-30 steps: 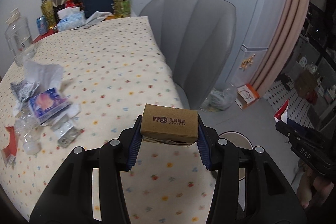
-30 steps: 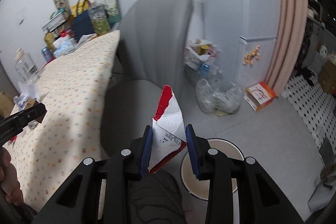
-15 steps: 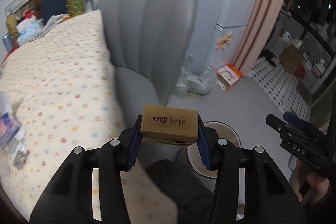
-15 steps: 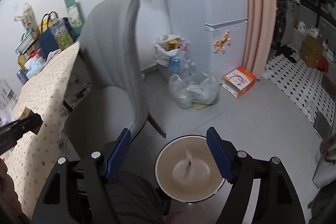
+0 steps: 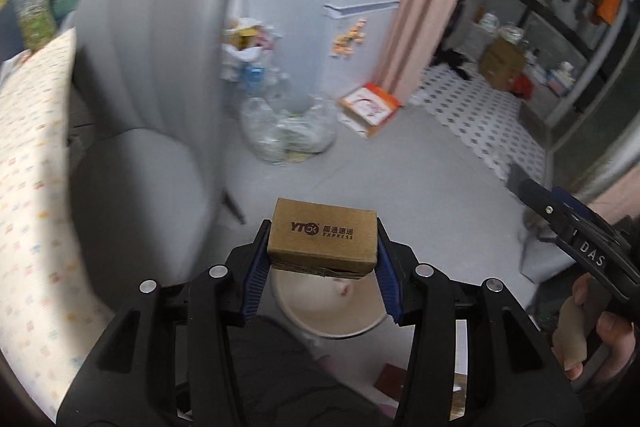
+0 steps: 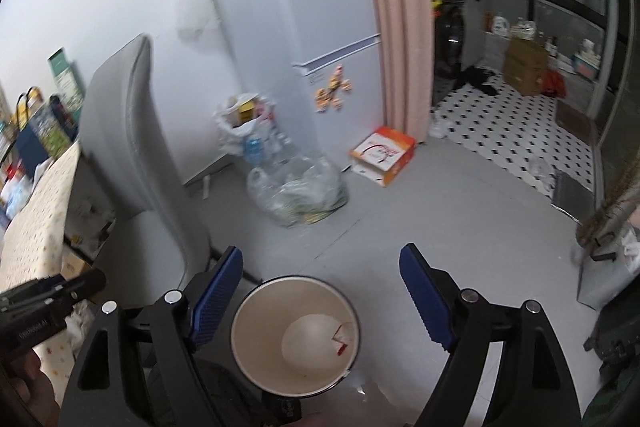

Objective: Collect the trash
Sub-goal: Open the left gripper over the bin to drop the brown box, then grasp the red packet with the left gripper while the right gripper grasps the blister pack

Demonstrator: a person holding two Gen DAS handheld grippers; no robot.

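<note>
Two blue-padded fingers of the left gripper (image 5: 322, 263) are seen clamped on a small brown cardboard express box (image 5: 323, 241) at lower centre of the left wrist view, directly above the round cream-coloured trash bin (image 5: 328, 313). The grip is best released only once the box is centred over the rim, so it drops cleanly inside.

From the right wrist view, the right gripper (image 6: 320, 297) is shown spread wide and empty at lower centre, above the same bin (image 6: 240, 339), where a red-and-white paper scrap (image 6: 340, 341) lies. It should be kept clear of the falling box.
</note>
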